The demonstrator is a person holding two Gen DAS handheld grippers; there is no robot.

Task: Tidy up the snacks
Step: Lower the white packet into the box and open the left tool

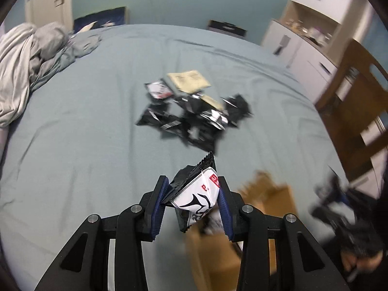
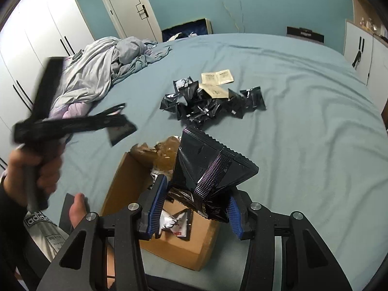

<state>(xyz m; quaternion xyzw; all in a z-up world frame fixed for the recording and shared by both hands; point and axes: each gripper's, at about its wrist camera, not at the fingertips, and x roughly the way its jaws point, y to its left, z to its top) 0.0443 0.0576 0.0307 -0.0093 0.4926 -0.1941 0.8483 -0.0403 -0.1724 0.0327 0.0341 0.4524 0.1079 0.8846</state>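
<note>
My left gripper (image 1: 192,189) is shut on a black-and-white snack packet (image 1: 196,191), held above the bed beside the open cardboard box (image 1: 266,194). My right gripper (image 2: 197,191) is shut on a black snack packet (image 2: 208,167), held over the cardboard box (image 2: 121,181), which holds a white packet (image 2: 177,223). A pile of black and beige snack packets (image 1: 191,104) lies on the middle of the bed; it also shows in the right wrist view (image 2: 213,99). The left gripper appears blurred in the right wrist view (image 2: 123,123), with its packet.
The blue-grey bed sheet (image 1: 84,133) spreads all around. A crumpled duvet (image 2: 101,63) lies at the far left. A wooden chair (image 1: 359,101) and white cabinets (image 1: 303,41) stand to the right of the bed. White wardrobes (image 2: 31,36) stand at the left.
</note>
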